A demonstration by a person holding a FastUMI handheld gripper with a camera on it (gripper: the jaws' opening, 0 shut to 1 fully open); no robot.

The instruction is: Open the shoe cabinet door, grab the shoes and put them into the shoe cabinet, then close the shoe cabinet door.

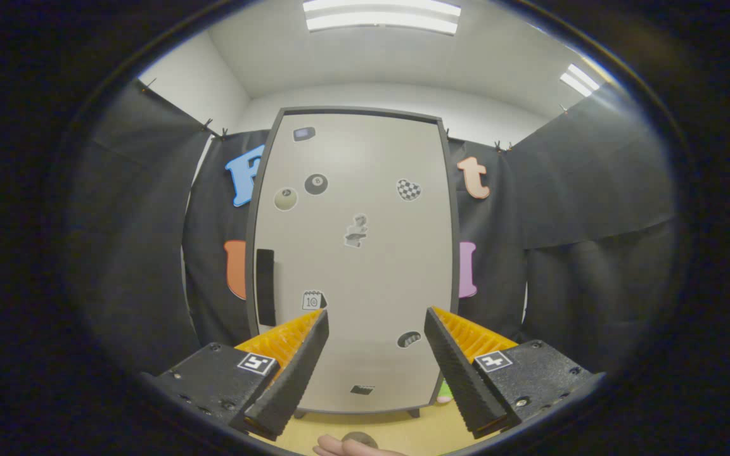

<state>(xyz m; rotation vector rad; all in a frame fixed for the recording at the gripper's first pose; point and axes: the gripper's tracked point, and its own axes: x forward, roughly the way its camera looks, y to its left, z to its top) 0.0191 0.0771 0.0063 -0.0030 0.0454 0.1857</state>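
Beige shoe cabinet door (352, 253) shut, straight ahead beyond our claw (376, 323); dark handle (265, 286) ahead of left finger. We see claw wide open, empty. Stickers (316, 184) dot door.

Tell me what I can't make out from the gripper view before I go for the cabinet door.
- Inside of the shoe cabinet: hidden by its closed door.
- Shoes: only a small bright patch beside the cabinet's foot, cut off by a gripper finger; cannot tell what it is.
- Dark handle near the door's edge: its shape is too small to tell.
- Stickers: too small to read.
- Gripper: open, holding nothing, short of the door.
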